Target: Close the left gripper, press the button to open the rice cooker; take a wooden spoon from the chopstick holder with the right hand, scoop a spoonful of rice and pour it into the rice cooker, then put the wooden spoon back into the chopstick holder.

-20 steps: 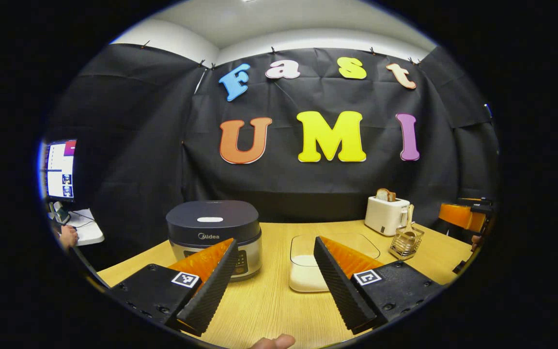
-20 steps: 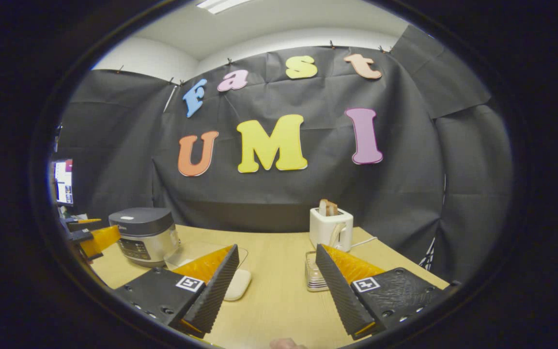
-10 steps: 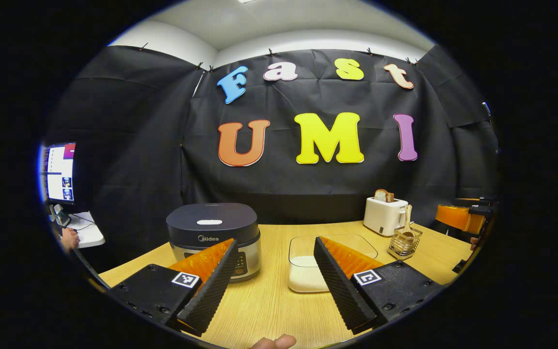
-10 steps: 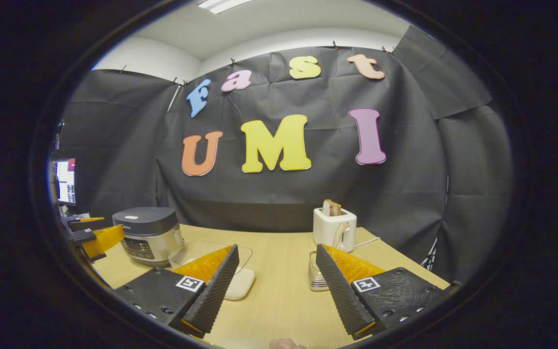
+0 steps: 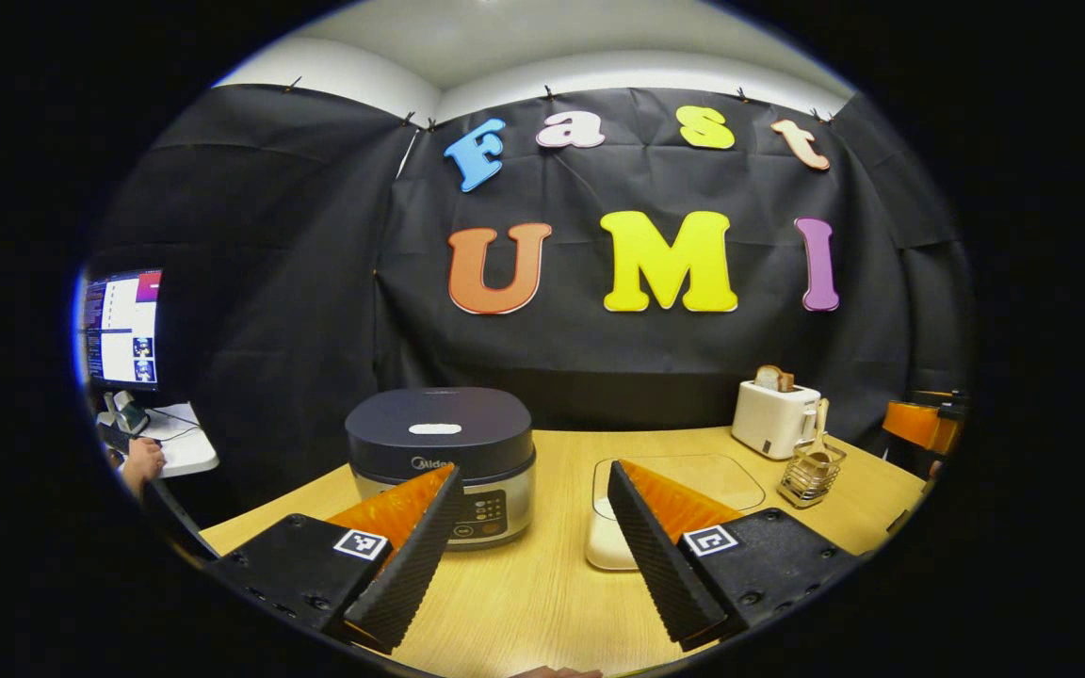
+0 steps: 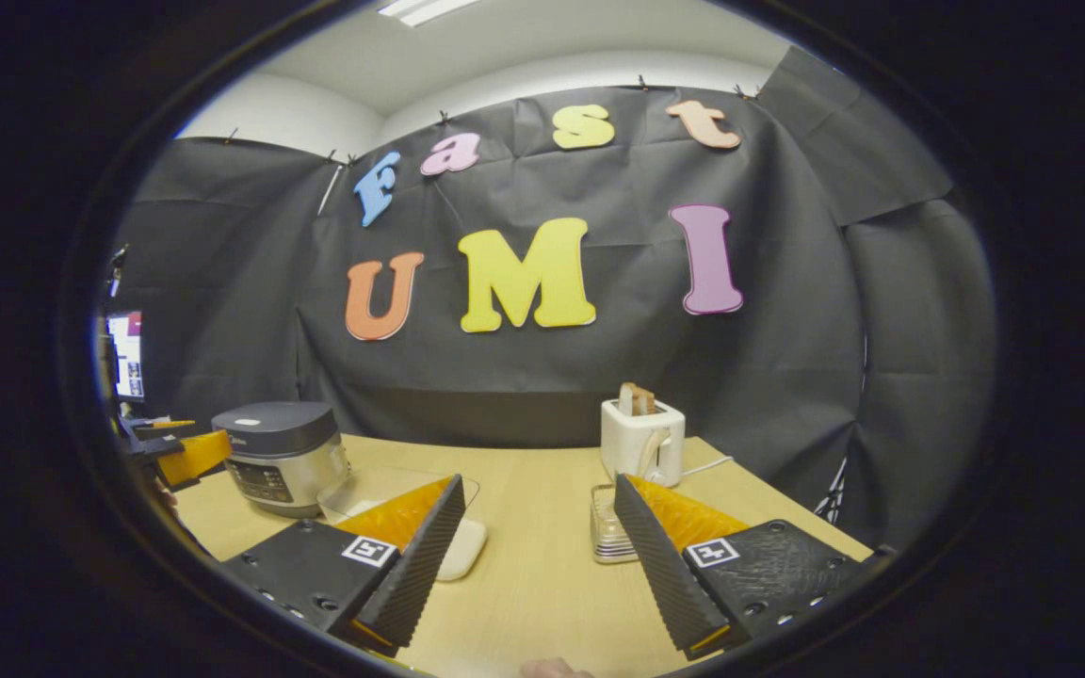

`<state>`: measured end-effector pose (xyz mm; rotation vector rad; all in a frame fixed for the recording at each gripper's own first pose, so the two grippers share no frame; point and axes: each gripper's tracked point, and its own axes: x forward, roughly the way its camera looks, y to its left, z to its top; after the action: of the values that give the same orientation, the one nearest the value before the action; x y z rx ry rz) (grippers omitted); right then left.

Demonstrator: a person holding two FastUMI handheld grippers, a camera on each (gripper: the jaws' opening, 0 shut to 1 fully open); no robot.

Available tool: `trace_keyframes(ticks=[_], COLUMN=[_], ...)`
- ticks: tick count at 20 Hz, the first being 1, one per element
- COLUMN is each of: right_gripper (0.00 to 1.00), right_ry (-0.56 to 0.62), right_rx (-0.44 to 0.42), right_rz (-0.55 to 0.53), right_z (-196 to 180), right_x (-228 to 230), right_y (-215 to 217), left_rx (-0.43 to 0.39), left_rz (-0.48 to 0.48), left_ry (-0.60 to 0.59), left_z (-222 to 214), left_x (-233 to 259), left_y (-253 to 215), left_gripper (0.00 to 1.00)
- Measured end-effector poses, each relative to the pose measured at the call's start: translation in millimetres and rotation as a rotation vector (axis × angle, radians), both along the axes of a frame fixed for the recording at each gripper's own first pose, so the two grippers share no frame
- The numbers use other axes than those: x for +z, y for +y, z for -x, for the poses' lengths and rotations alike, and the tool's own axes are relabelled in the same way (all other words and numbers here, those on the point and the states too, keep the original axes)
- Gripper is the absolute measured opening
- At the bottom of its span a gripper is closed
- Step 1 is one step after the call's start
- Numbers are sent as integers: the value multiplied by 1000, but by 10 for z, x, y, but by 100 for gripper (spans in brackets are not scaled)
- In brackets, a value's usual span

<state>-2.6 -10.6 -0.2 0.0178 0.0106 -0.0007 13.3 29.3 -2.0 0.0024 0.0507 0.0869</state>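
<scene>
The dark-lidded silver rice cooker (image 5: 442,461) sits shut on the wooden table (image 5: 542,603), heavy enough to take a firm press. Left gripper (image 5: 524,546) and right gripper (image 6: 528,551) gape wide, empty. The light, stiff wooden spoon (image 5: 819,424) stands in the wire chopstick holder (image 5: 811,476); its upright handle looks best to pinch.

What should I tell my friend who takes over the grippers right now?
Left hand-held gripper: open, empty, above the table, in front of the rice cooker.
Right hand-held gripper: open, empty, near the chopstick holder.
Rice cooker lid is shut. The wooden spoon stands in the chopstick holder beside the toaster. The rice container sits right of the cooker.
Done: nothing yet.
Left: close the left gripper, press the button, take the spoon, scoop rice, pour it in, return the spoon.
</scene>
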Motion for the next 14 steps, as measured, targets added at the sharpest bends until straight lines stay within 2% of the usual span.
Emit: trace_keyframes(ticks=[5,10,11,14], right_gripper=[95,93,96,93], right_ry=[-7,-10,-10,-14], right_rx=[-2,-17,-22,-29], right_rz=[-38,-51,-55,-68], right_z=[36,55,55,62], right_x=[63,98,109,118], right_y=[-81,-193,-214,-253], left_rx=[55,130,143,140], left_rz=[17,32,46,82], left_ry=[102,170,186,232], left_z=[-279,-591,-642,-826], left_x=[22,41,46,68], left_y=[200,567,645,773], left_gripper=[84,54,51,32])
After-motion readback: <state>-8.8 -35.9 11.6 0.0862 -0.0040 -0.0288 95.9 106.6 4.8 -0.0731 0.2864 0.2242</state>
